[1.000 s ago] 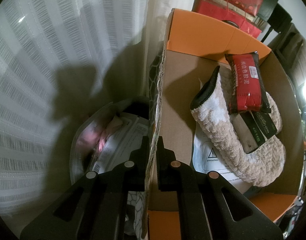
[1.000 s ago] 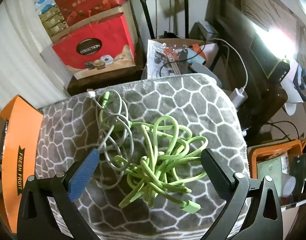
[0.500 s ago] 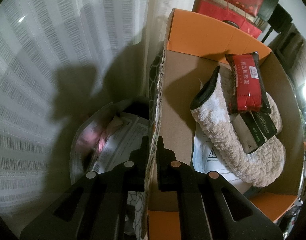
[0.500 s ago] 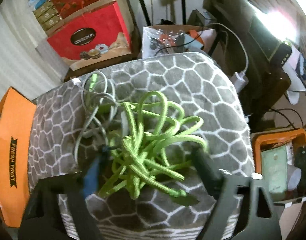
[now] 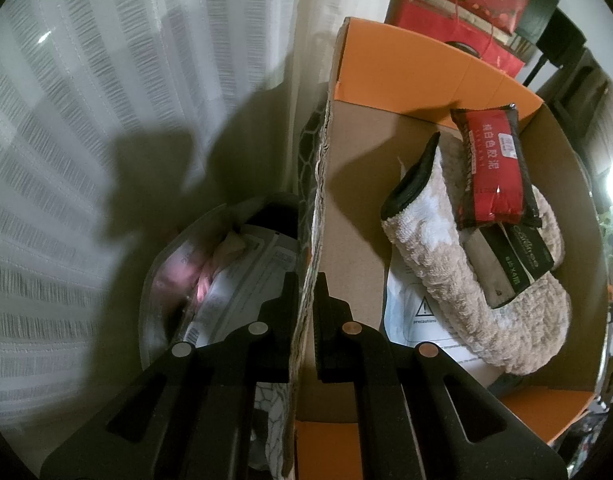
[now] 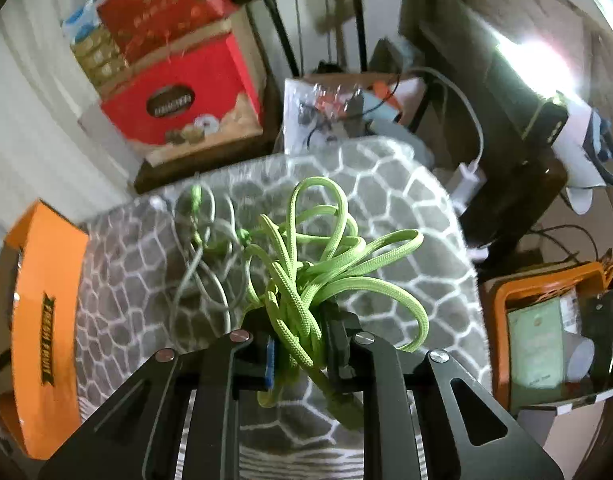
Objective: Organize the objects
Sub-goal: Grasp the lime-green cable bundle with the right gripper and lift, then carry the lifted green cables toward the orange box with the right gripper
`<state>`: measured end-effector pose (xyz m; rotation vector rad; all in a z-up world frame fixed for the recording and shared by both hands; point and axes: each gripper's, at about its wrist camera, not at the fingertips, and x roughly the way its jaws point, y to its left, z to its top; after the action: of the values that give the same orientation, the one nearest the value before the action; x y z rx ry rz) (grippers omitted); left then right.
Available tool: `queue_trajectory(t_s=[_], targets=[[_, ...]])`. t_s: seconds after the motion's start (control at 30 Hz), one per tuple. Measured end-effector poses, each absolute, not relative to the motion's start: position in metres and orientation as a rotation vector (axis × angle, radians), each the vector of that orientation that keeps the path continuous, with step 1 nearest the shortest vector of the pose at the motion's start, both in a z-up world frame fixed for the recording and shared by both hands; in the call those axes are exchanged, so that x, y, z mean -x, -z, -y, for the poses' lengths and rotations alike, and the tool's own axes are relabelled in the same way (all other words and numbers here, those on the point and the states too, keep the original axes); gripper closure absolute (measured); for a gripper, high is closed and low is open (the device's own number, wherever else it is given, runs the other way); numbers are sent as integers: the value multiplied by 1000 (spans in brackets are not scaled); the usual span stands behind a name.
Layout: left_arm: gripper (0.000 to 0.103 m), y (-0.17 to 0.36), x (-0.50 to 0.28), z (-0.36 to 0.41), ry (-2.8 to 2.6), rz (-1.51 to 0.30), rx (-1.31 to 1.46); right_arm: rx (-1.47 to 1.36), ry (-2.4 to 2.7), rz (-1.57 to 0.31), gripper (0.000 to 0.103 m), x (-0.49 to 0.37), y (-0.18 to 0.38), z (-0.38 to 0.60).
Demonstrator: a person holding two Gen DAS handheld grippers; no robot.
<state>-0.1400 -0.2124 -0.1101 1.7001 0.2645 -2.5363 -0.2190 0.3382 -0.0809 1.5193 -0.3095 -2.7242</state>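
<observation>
Right wrist: jaws clamp the green cable [image 6: 306, 276]; left jaws pinch the cardboard box [image 5: 318, 200] wall.

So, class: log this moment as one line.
left claw: shut on box wall | right claw: shut on green cable

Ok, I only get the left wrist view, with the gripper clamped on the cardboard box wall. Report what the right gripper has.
Observer: The right gripper is shut on a bunch of bright green braided cable; loops stick out beyond its fingers.
Operator: Tell me what else is tangled in it.
Observer: A thin grey cable lies on the grey, white-lined patterned cushion and seems threaded into the green loops on their left side.
Operator: Give me the box's position from there.
Observer: The orange "FRESH FRUIT" cardboard box sits against the cushion's left edge, left of the gripper.
</observation>
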Motion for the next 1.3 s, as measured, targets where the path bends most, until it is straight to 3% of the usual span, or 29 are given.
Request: queue_trajectory(t_s=[0.57,1.3], targets=[[97,110,140,212,2535,-263,-1700,-1291,2826,211,89,222,-16,-314],[97,110,138,212,2537,-262,-1702,-1000,2840,-42,89,219,-162,-213]])
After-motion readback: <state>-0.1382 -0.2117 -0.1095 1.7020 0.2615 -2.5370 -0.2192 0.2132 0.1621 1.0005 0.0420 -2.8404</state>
